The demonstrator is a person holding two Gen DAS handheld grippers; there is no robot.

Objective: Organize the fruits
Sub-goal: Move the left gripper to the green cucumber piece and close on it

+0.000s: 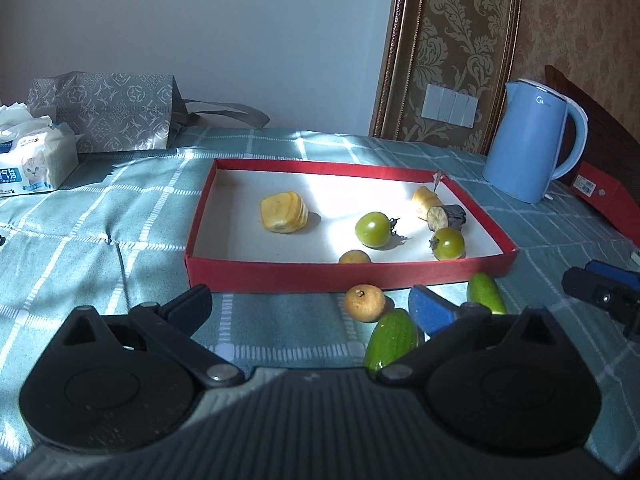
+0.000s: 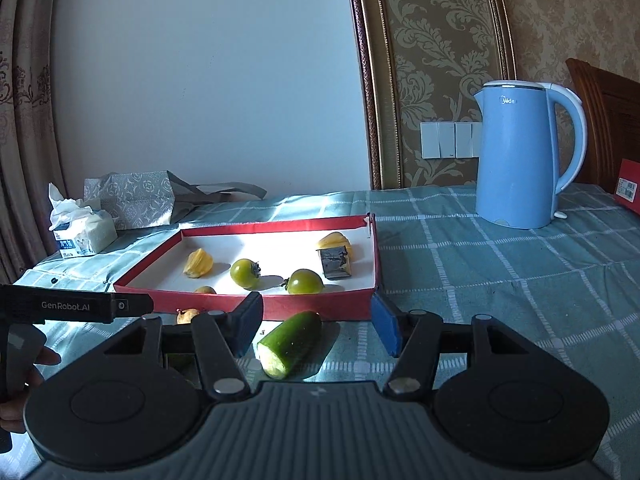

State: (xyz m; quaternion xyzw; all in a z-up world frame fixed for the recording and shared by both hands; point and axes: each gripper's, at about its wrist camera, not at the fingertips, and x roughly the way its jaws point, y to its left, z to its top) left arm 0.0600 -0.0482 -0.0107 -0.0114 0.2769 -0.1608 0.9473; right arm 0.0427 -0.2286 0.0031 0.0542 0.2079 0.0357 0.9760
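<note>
Cucumber piece lies on desk, just before red tray, between your spread right tongs, untouched. Looks firm, light, waxy-slick; pinch mid-body across width. Left tongs spread, empty.

A light blue electric kettle is standing at the right of the frame on a teal checked tablecloth. At the far left a tissue pack is sitting beside a grey patterned bag. White wall switches are showing on damask wallpaper. A red box is peeking in at the right edge.
</note>
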